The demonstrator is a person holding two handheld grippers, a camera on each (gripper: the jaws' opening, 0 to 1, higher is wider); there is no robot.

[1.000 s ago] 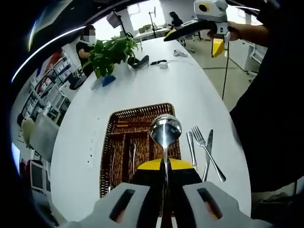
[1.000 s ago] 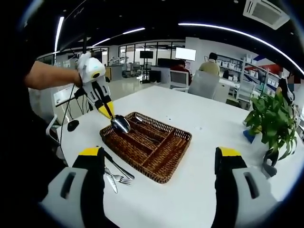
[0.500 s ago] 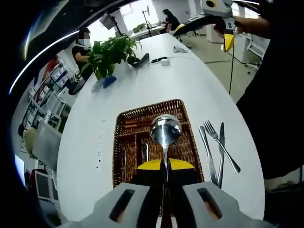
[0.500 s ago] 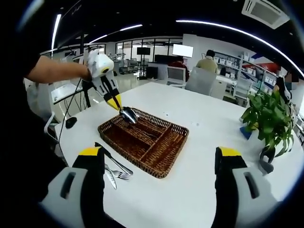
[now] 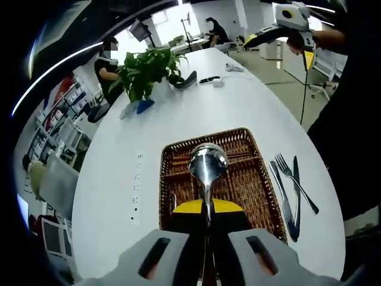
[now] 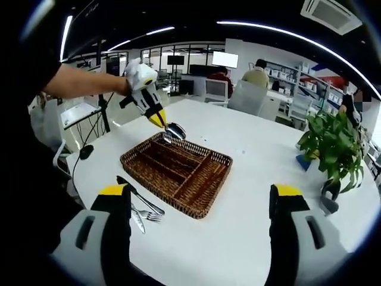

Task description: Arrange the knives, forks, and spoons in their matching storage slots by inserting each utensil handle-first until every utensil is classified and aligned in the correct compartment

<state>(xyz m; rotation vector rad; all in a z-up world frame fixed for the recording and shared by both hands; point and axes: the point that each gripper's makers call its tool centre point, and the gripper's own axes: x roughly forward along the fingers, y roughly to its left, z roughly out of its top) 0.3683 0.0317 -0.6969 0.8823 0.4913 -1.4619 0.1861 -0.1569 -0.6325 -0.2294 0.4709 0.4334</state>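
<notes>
My left gripper [image 5: 207, 205] is shut on the handle of a silver spoon [image 5: 207, 162], whose bowl points forward over the brown wicker tray [image 5: 164, 179]. In the right gripper view, that same left gripper [image 6: 156, 117] holds the spoon [image 6: 177, 131] above the far left corner of the tray [image 6: 219, 185]. A fork and two knives [image 5: 290, 189] lie side by side on the white table just right of the tray; they show as utensils [image 6: 140, 210] near the tray's front corner. My right gripper [image 6: 199, 193] is open and holds nothing, well back from the tray.
The long white table [image 5: 119, 179] carries a potted plant [image 5: 144, 67] and small dark items [image 5: 209, 79] at its far end. The plant [image 6: 333, 149] stands right of the tray. People sit at desks behind. A person's dark-clothed body [image 5: 351, 137] stands beside the table edge.
The left gripper has carried the spoon from the tray's near left edge to above its far left corner. The right gripper has stayed open and nearly still.
</notes>
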